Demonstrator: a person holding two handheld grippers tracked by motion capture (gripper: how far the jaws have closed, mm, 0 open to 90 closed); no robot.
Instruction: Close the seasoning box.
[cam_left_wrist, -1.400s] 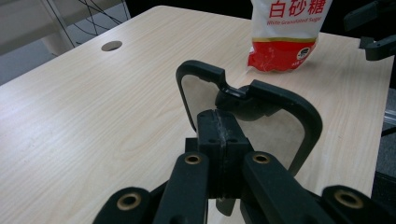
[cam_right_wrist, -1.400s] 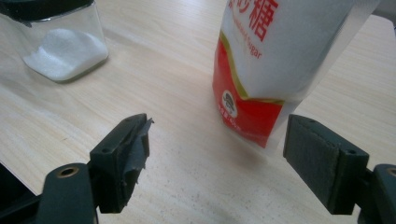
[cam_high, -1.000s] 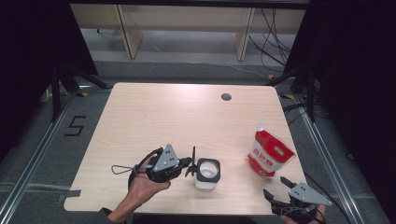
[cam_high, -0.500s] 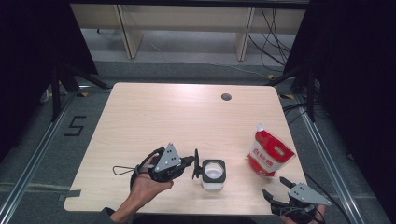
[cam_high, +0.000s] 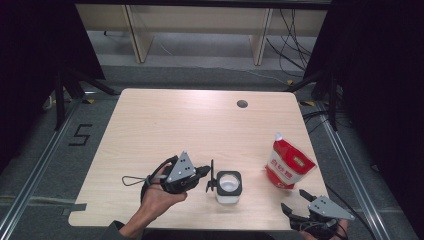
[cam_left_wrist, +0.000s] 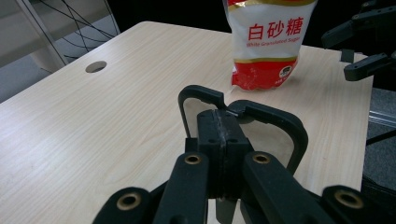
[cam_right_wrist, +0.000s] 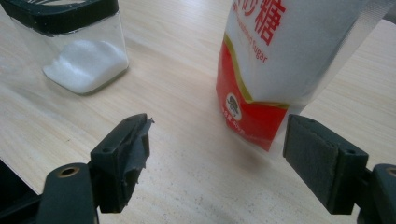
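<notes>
My left gripper (cam_high: 209, 176) is black, carries a grey three-cornered plate with small holes, and trails a thin looped cable. Brass-coloured rivets mark its linkage. My right gripper (cam_high: 294, 205) matches it, with dark padded jaw faces.

Sugar bag (cam_right_wrist: 275, 60) top cut off; jar (cam_right_wrist: 74, 42) lid edge, perhaps black, cropped

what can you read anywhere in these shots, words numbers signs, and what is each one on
"白砂糖": large red characters on the front of the sugar pouch.
"White Granulated Sugar": small red line under those characters, same pouch.
"5": dark figure marked on the floor left of the table.
Round emblem near the pouch's bottom edge: its print is too small to read.
No text shows on the clear jar or the grippers.
</notes>
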